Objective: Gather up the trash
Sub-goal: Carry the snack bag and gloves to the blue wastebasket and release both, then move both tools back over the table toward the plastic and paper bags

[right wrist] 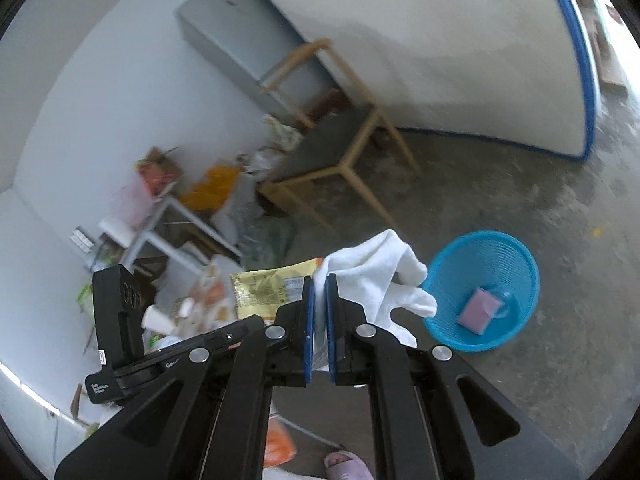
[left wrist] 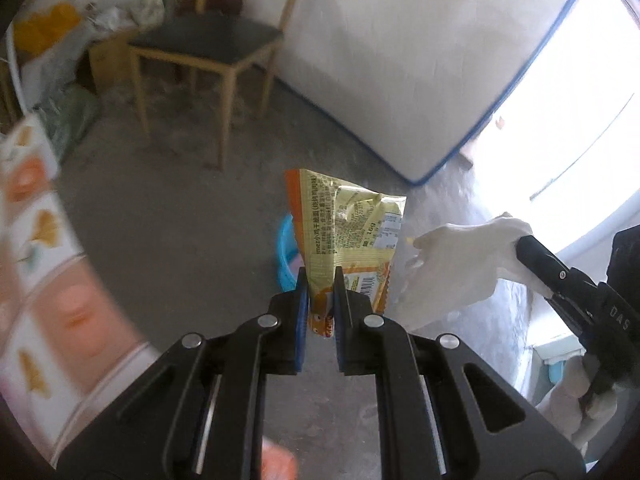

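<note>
Wrapper: yellow-orange, crinkled, printed text and barcode.
Left gripper: jaws clamp wrapper.
Right gripper: jaws clamp white tissue.
Basket: blue.

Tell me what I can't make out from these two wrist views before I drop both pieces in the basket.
- Left wrist view: blue basket mostly hidden behind the snack wrapper; its contents unseen.
- Left wrist view: patterned surface at the left edge is motion-blurred.
- Right wrist view: wrapper partly covered by the white glove and gripper.
- Right wrist view: pink item in the basket too blurred to identify.
</note>
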The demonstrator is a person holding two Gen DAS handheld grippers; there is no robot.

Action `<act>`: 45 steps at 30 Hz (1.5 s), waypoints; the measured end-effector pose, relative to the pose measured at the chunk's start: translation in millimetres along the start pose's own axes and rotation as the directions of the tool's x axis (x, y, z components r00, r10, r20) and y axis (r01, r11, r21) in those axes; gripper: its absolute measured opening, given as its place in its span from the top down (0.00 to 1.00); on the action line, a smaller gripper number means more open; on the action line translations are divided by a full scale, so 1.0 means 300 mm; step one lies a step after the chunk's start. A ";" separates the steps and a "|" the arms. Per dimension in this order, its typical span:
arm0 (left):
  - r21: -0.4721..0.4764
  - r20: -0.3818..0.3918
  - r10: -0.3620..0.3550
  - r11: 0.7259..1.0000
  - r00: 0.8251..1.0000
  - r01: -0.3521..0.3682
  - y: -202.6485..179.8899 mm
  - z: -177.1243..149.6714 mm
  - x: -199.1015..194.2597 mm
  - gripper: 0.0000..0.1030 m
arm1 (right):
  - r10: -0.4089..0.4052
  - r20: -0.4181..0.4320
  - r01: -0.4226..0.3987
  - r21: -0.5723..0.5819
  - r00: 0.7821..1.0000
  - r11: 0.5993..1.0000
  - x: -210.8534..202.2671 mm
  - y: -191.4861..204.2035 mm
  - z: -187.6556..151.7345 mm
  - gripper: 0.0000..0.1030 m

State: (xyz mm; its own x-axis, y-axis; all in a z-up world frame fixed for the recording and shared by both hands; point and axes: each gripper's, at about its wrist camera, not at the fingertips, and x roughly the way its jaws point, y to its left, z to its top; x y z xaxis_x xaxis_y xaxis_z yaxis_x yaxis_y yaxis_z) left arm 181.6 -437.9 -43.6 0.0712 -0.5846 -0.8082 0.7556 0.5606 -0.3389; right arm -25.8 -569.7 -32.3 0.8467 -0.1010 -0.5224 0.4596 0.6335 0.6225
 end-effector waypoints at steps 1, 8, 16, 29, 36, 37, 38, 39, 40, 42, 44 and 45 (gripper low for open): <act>0.003 -0.019 -0.003 1.000 1.000 0.003 -0.010 0.014 0.043 0.91 | -0.014 -0.004 0.014 0.009 1.000 1.000 0.021 -0.027 0.008 0.94; -0.009 -0.111 -0.014 1.000 0.994 0.013 -0.061 0.118 0.328 0.90 | -0.132 -0.001 0.132 0.075 0.991 0.988 0.156 -0.219 0.089 0.94; -0.037 -0.120 0.013 0.999 0.993 -0.018 -0.082 0.149 0.449 0.39 | -0.287 -0.104 0.300 0.159 0.952 0.941 0.374 -0.463 0.105 0.68; 0.009 0.058 -0.062 0.998 0.996 0.061 -0.080 0.101 0.093 0.39 | -0.268 -0.088 0.278 0.130 0.959 0.952 0.271 -0.424 0.026 0.62; 0.043 0.226 -0.029 0.999 0.974 0.020 -0.044 -0.091 -0.274 0.28 | -0.174 -0.080 0.171 -0.034 0.982 0.985 0.109 -0.183 -0.044 0.50; 0.035 0.249 -0.029 0.999 0.968 0.021 -0.034 -0.117 -0.318 0.27 | -0.159 -0.086 0.156 -0.048 0.983 0.987 0.090 -0.154 -0.056 0.48; 0.023 0.271 -0.024 1.000 0.962 0.018 -0.022 -0.144 -0.357 0.26 | -0.144 -0.092 0.139 -0.062 0.985 0.988 0.071 -0.120 -0.068 0.48; 0.004 0.299 -0.006 1.000 0.954 0.006 -0.004 -0.175 -0.411 0.24 | -0.121 -0.099 0.113 -0.082 0.988 0.990 0.050 -0.077 -0.081 0.47; -0.014 0.321 0.013 1.000 0.947 -0.009 0.012 -0.202 -0.456 0.23 | -0.103 -0.107 0.092 -0.106 0.989 0.990 0.033 -0.030 -0.095 0.47; -0.049 0.367 0.062 0.998 0.928 -0.047 0.050 -0.261 -0.541 0.23 | -0.081 -0.115 0.066 -0.136 0.990 0.989 0.009 0.043 -0.114 0.45; -0.084 0.399 0.094 0.994 0.912 -0.065 0.085 -0.318 -0.616 0.23 | -0.037 -0.122 0.016 -0.170 0.992 0.985 -0.017 0.130 -0.139 0.40; -0.093 0.410 0.100 0.993 0.906 -0.068 0.098 -0.340 -0.639 0.23 | -0.025 -0.124 0.002 -0.182 0.992 0.983 -0.025 0.162 -0.151 0.39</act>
State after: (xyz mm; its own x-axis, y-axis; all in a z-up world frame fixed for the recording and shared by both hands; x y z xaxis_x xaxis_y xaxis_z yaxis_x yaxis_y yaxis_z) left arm 123.7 -249.4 52.2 0.4076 -0.7143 -0.5689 0.6852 0.6511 -0.3266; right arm -21.8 -503.4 -24.6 0.7951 -0.0208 -0.6061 0.4048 0.7624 0.5049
